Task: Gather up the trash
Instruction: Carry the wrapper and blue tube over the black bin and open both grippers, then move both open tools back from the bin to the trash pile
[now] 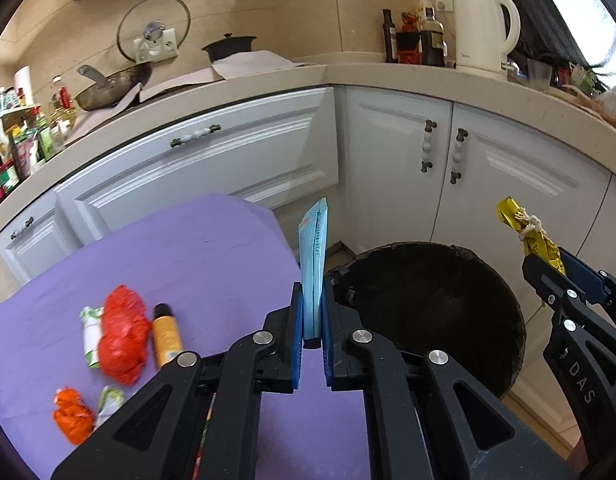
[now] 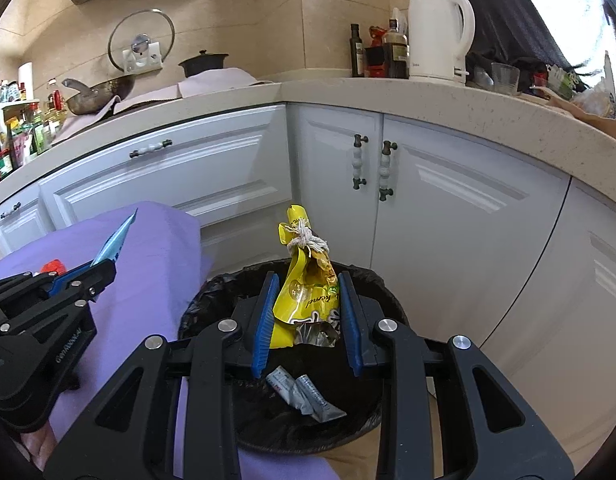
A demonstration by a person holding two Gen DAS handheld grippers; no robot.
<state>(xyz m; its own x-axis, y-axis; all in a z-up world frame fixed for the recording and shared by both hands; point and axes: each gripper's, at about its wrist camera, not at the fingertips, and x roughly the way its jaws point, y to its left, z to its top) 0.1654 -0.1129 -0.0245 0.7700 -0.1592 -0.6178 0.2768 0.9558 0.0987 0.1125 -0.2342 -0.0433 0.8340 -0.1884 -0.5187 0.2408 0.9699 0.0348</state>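
Note:
My left gripper [image 1: 313, 300] is shut on a flat light-blue packet [image 1: 313, 264], held upright over the edge of the purple-covered table [image 1: 196, 256], beside the black-lined trash bin [image 1: 436, 304]. My right gripper [image 2: 308, 292] is shut on a crumpled yellow snack bag tied with string [image 2: 304, 292], held above the bin [image 2: 212, 300]. Silver wrappers [image 2: 304, 394] lie inside the bin. On the table lie a red crumpled bag [image 1: 122, 338], an orange bottle [image 1: 166, 336], a green-white wrapper [image 1: 90, 336] and an orange wrapper [image 1: 72, 414].
White kitchen cabinets [image 1: 388, 152] stand behind the bin under a beige countertop [image 2: 428, 92]. A white kettle [image 1: 484, 32], dark bottles [image 1: 428, 40], a wok [image 1: 112, 88] and a pot are on the counter. A spice rack [image 1: 12, 148] is at far left.

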